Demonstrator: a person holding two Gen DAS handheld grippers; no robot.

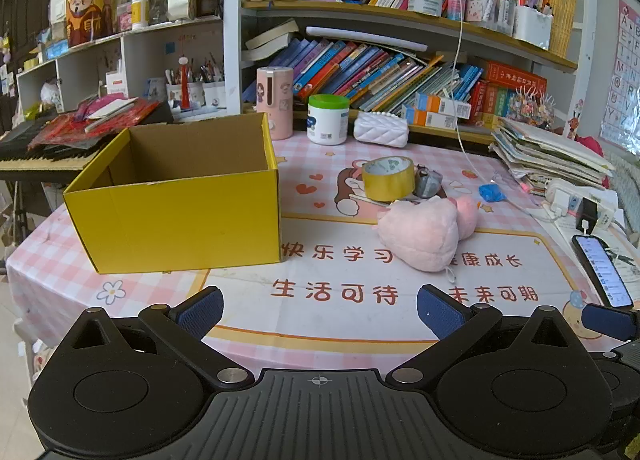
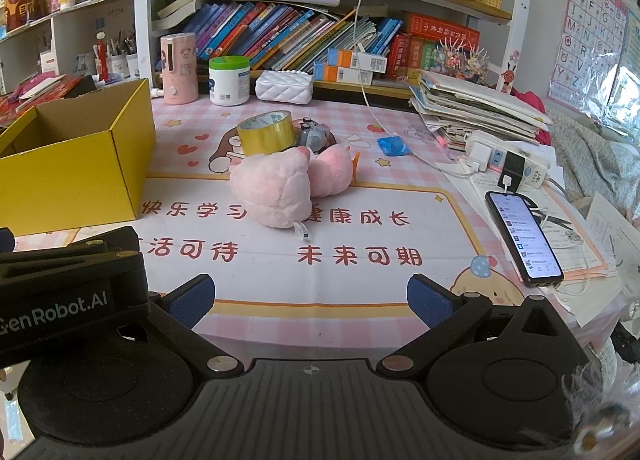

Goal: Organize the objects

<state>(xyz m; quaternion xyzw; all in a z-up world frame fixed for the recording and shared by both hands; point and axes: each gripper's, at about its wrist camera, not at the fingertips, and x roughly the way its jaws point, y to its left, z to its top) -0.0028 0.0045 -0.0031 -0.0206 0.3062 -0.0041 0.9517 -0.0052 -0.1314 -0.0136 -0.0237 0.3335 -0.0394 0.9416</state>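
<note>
A pink plush toy lies mid-table; it also shows in the right wrist view. Behind it stand a yellow tape roll and a small grey toy. A crumpled blue item lies to the right. An open, empty yellow cardboard box stands on the left. My left gripper is open and empty near the table's front edge. My right gripper is open and empty, beside the left one.
A phone on a cable, a power strip and a stack of papers lie at the right. A pink bottle, a white jar and a white quilted case stand before the bookshelf. A keyboard is far left.
</note>
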